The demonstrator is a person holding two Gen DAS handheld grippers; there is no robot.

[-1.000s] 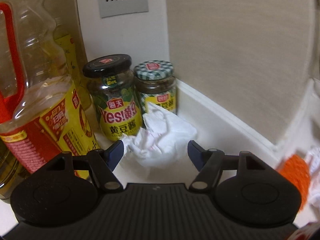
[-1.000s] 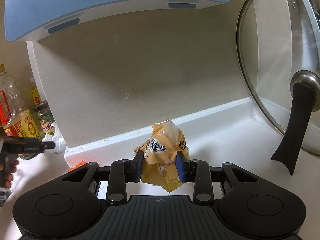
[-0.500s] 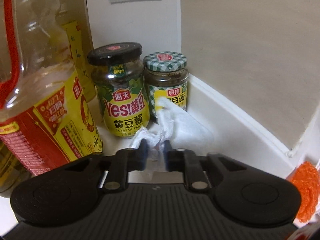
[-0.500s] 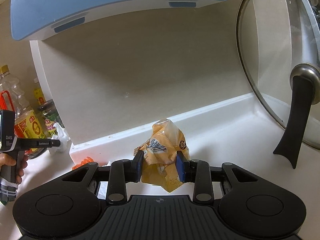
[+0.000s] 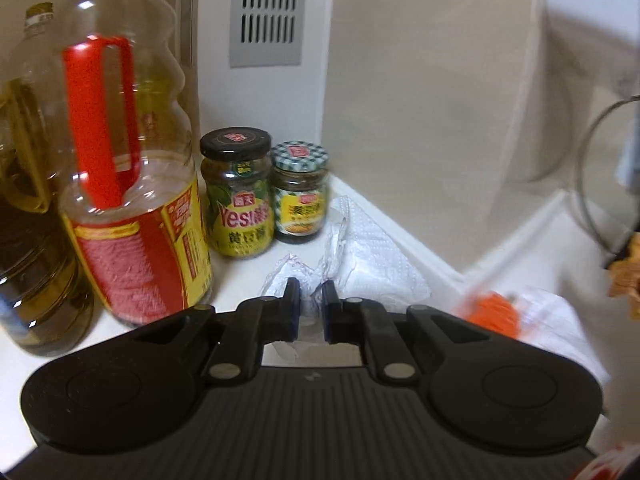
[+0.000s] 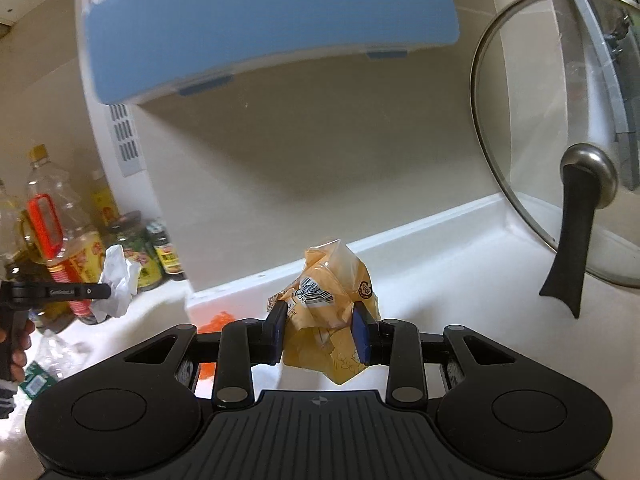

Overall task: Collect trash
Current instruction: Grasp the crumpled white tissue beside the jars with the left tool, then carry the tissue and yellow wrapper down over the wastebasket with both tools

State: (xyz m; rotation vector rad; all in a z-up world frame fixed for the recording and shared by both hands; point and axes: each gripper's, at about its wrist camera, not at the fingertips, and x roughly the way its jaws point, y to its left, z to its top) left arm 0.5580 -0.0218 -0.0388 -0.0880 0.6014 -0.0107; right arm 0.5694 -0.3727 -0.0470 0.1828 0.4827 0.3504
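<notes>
A crumpled white tissue (image 5: 372,256) hangs pinched between the pads of my left gripper (image 5: 307,292), whose jaws are closing on it, just in front of two sauce jars in the counter corner. From the right wrist view the same tissue (image 6: 118,280) dangles off the left gripper's tip (image 6: 106,291), lifted above the counter. My right gripper (image 6: 320,320) is shut on a crumpled yellow plastic wrapper (image 6: 332,280), held over the white counter (image 6: 460,280).
A big oil bottle with a red handle (image 5: 132,220) and two jars (image 5: 238,192) stand at left. An orange scrubber (image 5: 494,314) and white plastic (image 5: 556,320) lie to the right. A glass pan lid (image 6: 560,140) leans at far right, beneath a blue-fronted appliance (image 6: 260,28).
The left gripper's jaws went from wide apart to pinching the tissue, then drew back and up from the jars with it. The right gripper shifted slightly, still holding the yellow wrapper.
</notes>
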